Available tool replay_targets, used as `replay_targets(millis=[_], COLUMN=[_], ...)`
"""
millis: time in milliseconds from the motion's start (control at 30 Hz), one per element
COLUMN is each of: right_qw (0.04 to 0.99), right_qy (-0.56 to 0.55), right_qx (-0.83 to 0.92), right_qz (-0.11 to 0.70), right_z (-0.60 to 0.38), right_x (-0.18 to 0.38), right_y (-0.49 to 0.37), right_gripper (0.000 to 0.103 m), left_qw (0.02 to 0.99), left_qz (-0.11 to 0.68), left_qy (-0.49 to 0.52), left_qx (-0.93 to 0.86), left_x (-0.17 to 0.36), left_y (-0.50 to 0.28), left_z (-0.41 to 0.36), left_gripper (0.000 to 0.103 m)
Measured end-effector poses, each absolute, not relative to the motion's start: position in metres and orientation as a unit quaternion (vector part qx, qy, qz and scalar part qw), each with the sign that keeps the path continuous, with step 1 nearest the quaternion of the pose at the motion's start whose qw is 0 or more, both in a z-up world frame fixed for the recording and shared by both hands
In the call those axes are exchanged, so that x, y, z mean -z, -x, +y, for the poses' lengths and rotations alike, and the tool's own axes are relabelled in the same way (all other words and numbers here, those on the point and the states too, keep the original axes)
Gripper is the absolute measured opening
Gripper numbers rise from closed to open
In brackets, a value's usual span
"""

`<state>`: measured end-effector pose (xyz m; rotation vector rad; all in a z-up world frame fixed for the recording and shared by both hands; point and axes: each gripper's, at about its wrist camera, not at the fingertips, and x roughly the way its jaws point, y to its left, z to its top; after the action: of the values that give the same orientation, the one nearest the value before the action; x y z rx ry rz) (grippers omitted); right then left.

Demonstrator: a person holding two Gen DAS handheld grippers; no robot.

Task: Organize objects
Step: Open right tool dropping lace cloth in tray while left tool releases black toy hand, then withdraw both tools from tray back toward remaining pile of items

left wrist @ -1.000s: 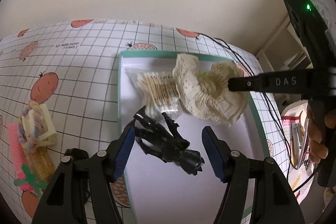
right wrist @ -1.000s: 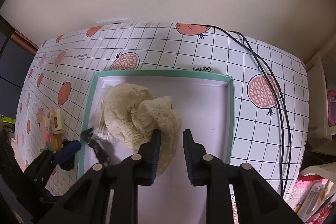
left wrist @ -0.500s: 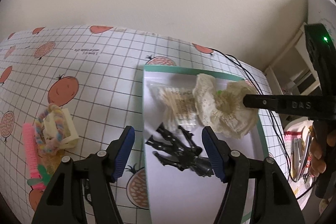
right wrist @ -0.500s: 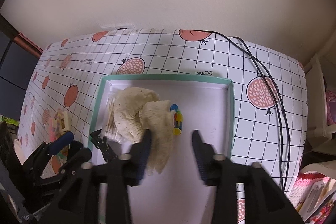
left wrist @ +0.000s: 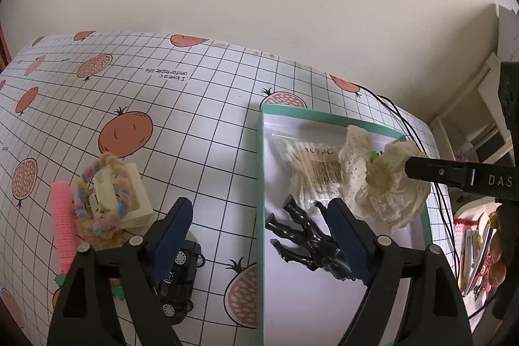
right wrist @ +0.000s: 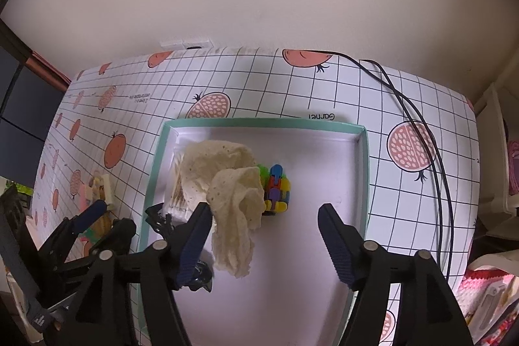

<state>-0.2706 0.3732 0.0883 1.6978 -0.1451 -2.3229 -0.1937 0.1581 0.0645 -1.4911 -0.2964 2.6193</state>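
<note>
One teal-rimmed tray [right wrist: 366, 171] sits on a grid-patterned surface [left wrist: 201, 132]. Inside it – one cream lace cloth [right wrist: 233, 193], one bag of cotton swabs [left wrist: 311, 171], one black figurine [left wrist: 308, 240], one multicoloured block toy [right wrist: 277, 193]. The cloth trails lengthwise toward the camera; the figurine lies flat, legs toward the far wall. Both grippers – left [left wrist: 259, 244], right [right wrist: 264, 244] – have their jaws opening, nothing pinched. One dark toy car [left wrist: 178, 278] rests outside the tray.
</note>
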Motion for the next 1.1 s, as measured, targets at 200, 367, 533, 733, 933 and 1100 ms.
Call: replay_targets(millis=[200,367,533,733,933,1100], right_qw=[0.128,0.128,0.127,0.124,0.123,0.122], right_qy=[-0.583,-0.585,-0.582,-0.581,-0.581,-0.581], right_qx=[0.801,0.8,0.802,0.803,0.803,0.804], right_qz=[-0.049,-0.047,-0.043,-0.04,-0.038,-0.034], right_z=[0.373,0.372,0.37,0.37,0.368,0.365], right_x=[-0.089,-0.087,-0.086,-0.085,-0.084,-0.085], right_y=[0.271,0.271,0.27,0.271,0.271,0.272], right_gripper=[0.081,0.088,0.098,0.102,0.103,0.103], left_qw=[0.049,0.044,0.032,0.024,0.025,0.026], left_qz=[-0.095,-0.099,-0.093,-0.099,-0.1,-0.103], left_qy=[0.49,0.483,0.478,0.479,0.479,0.478], left_qx=[-0.865,-0.869,-0.873,-0.872,-0.872,-0.872], left_x=[-0.063,-0.063,-0.063,-0.061,-0.061,-0.063], left_y=[0.195,0.195,0.195,0.196,0.196,0.195], left_z=[0.157,0.155,0.153,0.15,0.148,0.146], left_gripper=[0.089,0.1,0.103,0.103,0.103,0.103])
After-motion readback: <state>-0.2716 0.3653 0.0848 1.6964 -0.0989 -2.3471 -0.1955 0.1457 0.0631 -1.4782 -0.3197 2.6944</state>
